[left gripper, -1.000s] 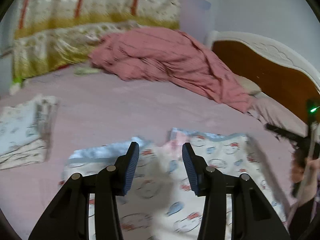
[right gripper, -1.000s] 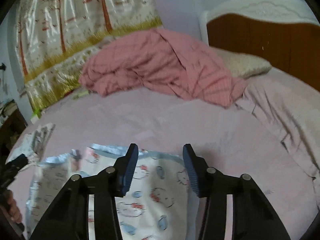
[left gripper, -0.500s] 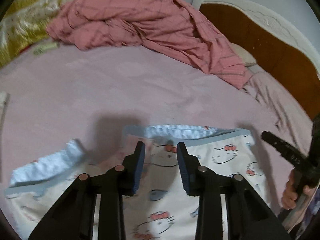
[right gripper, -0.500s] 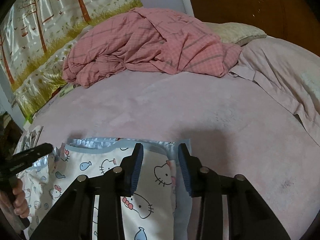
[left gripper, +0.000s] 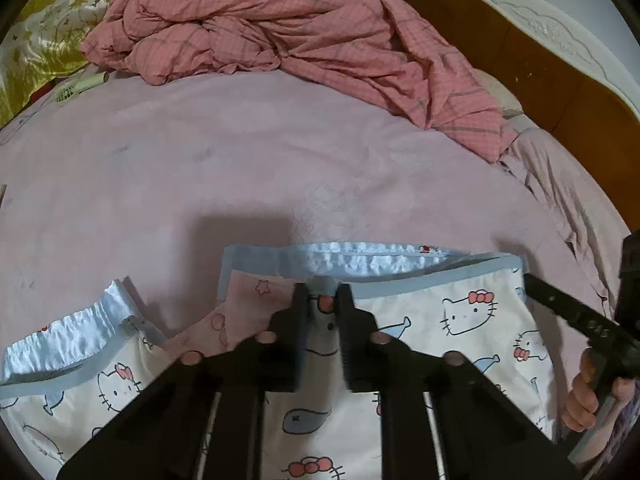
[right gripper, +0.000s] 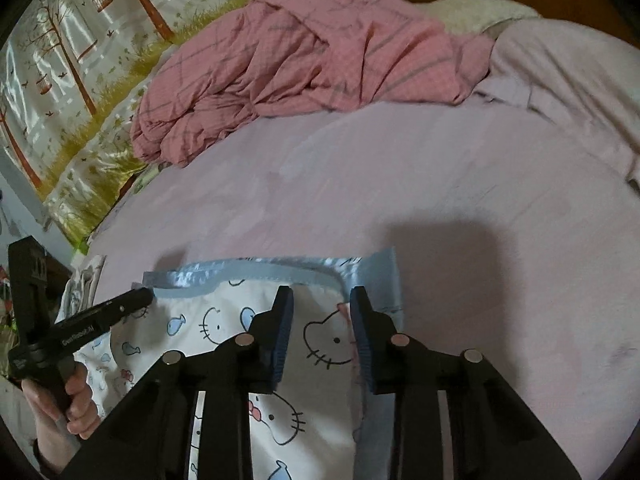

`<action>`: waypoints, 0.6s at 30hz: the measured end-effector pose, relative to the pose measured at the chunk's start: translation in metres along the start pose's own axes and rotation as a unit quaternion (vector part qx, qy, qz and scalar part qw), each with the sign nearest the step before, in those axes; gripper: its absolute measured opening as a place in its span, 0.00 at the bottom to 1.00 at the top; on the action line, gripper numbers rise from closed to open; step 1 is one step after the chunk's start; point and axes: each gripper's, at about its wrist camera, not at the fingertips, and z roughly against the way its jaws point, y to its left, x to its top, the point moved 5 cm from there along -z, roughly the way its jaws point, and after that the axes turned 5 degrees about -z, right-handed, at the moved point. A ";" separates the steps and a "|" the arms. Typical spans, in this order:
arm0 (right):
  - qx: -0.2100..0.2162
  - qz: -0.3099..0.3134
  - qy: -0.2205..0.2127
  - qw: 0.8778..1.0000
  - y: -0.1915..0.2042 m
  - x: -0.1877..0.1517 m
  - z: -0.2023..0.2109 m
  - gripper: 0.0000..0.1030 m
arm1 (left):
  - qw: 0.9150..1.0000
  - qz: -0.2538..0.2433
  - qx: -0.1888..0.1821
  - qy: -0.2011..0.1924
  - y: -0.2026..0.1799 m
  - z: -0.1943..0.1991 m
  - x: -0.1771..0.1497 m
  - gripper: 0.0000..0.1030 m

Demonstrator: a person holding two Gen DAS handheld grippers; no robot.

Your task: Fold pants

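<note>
White pants (left gripper: 472,320) with a cat print and a pale blue waistband (left gripper: 372,258) lie flat on the pink bed sheet (left gripper: 240,168). My left gripper (left gripper: 323,296) is down on the waistband's edge, its jaws closing with a bunch of the cloth pinched between the pads. My right gripper (right gripper: 322,300) rests on the pants (right gripper: 224,320) near their right waist corner. Its jaws are closing too, with flat cloth lying between the pads, which stand apart. Each view shows the other gripper at its side with a hand (right gripper: 76,392) on it.
A crumpled pink checked quilt (left gripper: 280,20) lies across the far side of the bed. A wooden headboard (left gripper: 540,60) with white trim and a pillow (right gripper: 472,12) are at the right. A tree-print satin hanging (right gripper: 80,60) lines the left. More printed cloth (right gripper: 86,276) lies left.
Both grippers have come down and forward onto the waistband end of the pants. Both pairs of jaws have narrowed, the left one onto a fold of cloth.
</note>
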 end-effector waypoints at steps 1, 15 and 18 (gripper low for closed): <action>0.001 0.003 0.003 1.000 0.001 -0.001 -0.003 0.15 | 1.000 -0.004 0.001 -0.005 -0.001 0.002 0.001 0.09; -0.007 -0.002 -0.068 0.998 -0.002 0.014 0.033 0.09 | 0.995 -0.015 0.088 -0.050 0.006 0.045 0.020 0.08; 0.009 0.010 -0.035 0.999 0.002 0.007 0.017 0.44 | 0.993 -0.023 0.114 -0.037 0.013 0.041 0.014 0.08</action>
